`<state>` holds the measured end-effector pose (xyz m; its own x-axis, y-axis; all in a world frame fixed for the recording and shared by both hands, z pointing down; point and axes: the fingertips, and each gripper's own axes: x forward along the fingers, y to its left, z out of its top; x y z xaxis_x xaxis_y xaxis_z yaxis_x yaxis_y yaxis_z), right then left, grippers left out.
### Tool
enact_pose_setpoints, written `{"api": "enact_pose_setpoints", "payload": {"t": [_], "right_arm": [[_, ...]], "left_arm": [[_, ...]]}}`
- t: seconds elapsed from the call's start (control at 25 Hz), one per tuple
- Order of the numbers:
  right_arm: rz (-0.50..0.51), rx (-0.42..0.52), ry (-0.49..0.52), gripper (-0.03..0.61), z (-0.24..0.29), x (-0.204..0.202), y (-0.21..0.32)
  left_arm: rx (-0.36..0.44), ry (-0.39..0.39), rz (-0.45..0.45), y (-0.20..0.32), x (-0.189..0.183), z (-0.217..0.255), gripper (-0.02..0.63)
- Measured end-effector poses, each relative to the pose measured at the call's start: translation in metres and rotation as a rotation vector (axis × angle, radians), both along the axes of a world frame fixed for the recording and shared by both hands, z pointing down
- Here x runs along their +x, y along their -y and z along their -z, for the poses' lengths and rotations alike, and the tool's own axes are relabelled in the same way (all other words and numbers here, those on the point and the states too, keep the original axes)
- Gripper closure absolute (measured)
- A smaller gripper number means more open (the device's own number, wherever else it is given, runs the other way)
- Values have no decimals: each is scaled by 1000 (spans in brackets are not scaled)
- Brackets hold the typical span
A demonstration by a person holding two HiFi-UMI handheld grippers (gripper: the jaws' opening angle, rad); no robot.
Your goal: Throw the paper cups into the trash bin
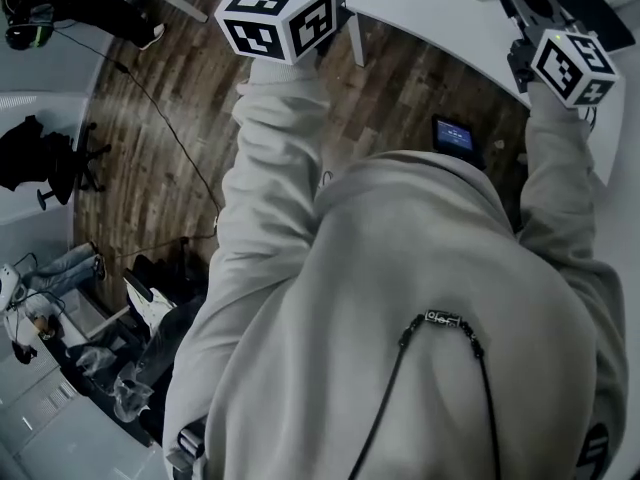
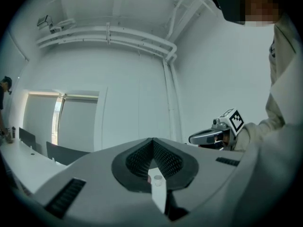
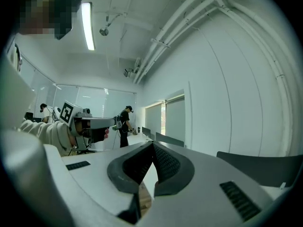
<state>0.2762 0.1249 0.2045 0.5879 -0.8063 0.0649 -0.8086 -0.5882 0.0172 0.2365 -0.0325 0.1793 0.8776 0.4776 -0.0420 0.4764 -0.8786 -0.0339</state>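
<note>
No paper cup and no trash bin shows in any view. Both grippers are held up in front of the person's chest, level with each other. The left gripper (image 2: 152,141) is shut, its ribbed pads meeting with nothing between them. The right gripper (image 3: 152,144) is shut too and holds nothing. In the head view I see the left marker cube (image 1: 280,13) at top centre and the right marker cube (image 1: 572,66) at top right, on grey hoodie sleeves. Each gripper view catches the other gripper from the side: the right gripper (image 2: 208,136) and the left gripper (image 3: 97,123).
A white curved table (image 1: 430,8) runs along the top of the head view over a wood floor (image 1: 150,168). A dark screen device (image 1: 455,136) lies below the table edge. A black chair (image 1: 60,158) and seated people are at the left. Another person (image 3: 125,124) stands far off.
</note>
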Motion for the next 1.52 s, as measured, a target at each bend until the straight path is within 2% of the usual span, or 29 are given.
{"api": "enact_pose_setpoints", "payload": {"t": [0.24,0.52,0.76,0.92,1.04,1.24,1.52], "right_arm": [[-14,0,43,560,-17,7,-28],[-33,2,58,560,-16,20,-65],[-55,2,51,560,-9,41,-101],[-69,-11,28,560,-6,49,-130],[-86,15,53,560,1,54,-167],[-103,20,104,560,-30,82,-209],[-158,26,99,560,-52,97,-226]], "left_arm": [[13,-7,-20,-27,8,-7,611],[-28,-1,-52,-67,31,-11,611],[5,34,-52,-106,61,-16,611],[7,6,-50,-125,76,-12,611],[-18,-14,-73,-147,85,0,611],[-22,6,-95,-174,126,-19,611],[17,13,-179,-195,156,-39,611]]}}
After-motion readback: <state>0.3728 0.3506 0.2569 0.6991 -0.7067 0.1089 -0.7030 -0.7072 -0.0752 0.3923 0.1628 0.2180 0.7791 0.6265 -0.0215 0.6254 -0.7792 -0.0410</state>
